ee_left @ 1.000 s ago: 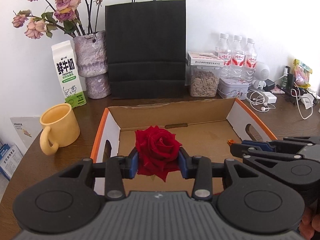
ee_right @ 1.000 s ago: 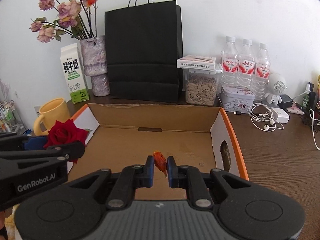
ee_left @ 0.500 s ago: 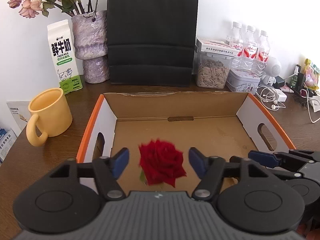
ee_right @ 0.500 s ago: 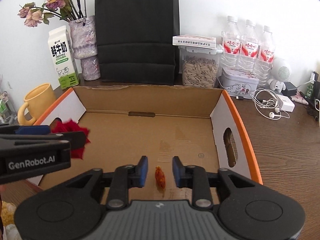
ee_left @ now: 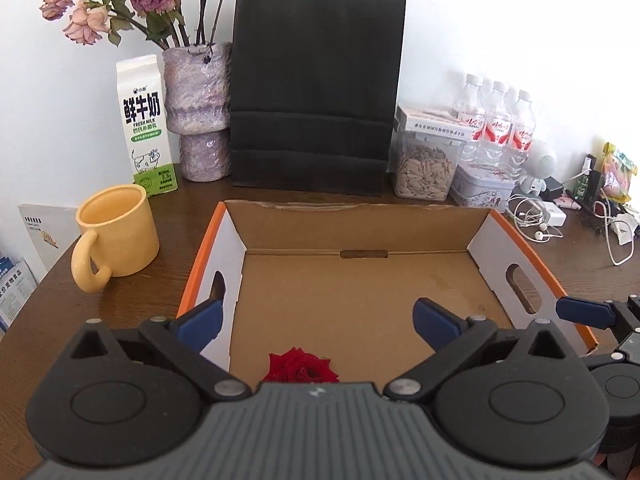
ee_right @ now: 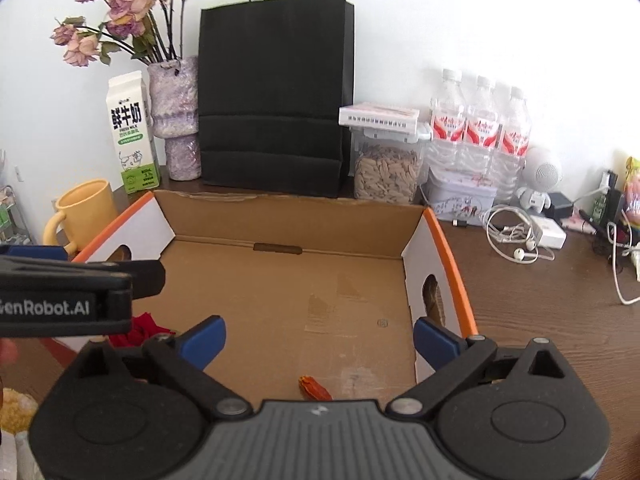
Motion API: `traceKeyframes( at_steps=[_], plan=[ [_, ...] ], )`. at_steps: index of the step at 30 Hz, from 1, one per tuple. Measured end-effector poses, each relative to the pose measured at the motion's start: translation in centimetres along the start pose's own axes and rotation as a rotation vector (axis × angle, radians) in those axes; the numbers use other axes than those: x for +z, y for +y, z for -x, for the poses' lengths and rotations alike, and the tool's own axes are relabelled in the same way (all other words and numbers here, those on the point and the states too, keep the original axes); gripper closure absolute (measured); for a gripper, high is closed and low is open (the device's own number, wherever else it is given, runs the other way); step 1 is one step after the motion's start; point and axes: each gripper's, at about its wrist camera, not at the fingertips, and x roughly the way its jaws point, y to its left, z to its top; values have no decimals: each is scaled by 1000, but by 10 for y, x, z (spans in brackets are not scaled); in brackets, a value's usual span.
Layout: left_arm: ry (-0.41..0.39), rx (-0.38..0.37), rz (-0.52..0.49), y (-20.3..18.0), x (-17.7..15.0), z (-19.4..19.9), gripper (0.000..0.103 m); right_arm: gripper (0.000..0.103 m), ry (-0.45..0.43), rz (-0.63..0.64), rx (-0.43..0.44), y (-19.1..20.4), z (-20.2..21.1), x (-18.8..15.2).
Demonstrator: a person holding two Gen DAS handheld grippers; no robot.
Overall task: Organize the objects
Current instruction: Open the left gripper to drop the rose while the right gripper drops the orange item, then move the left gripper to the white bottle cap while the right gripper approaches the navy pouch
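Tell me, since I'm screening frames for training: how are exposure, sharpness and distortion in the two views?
Left wrist view: sharp, wall bright, fisheye bows the cardboard box; the gripper body hides part of the red rose. Right wrist view: wall overexposed behind the water bottles, corners vignetted.

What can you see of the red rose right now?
The red rose is a deep red, layered bloom, petals looking soft, lying on the floor of the cardboard box at its near edge, toward the left side. No stem shows; the gripper body hides its lower part. The left gripper has just been opening, with jaws wide, touching nothing.
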Motion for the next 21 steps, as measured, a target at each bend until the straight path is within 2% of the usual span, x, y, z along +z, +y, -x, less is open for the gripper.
traceKeyframes(
  at_steps=[5,10,12,15,21],
  plan=[
    [-93,-10,-27,2,-11,39,0,0,-75,28,17,1,47,-12],
    [-146,-46,-14,13,-33,79,0,0,-141,58,23,2,94,-37],
    [-162,-37,-20,18,-46,96,0,0,-154,62,20,1,110,-49],
    [-170,-19,-36,24,-66,116,0,0,-159,59,25,1,133,-68],
    [-152,-43,-54,41,-107,144,0,0,-134,66,7,7,161,-108]
  ],
)
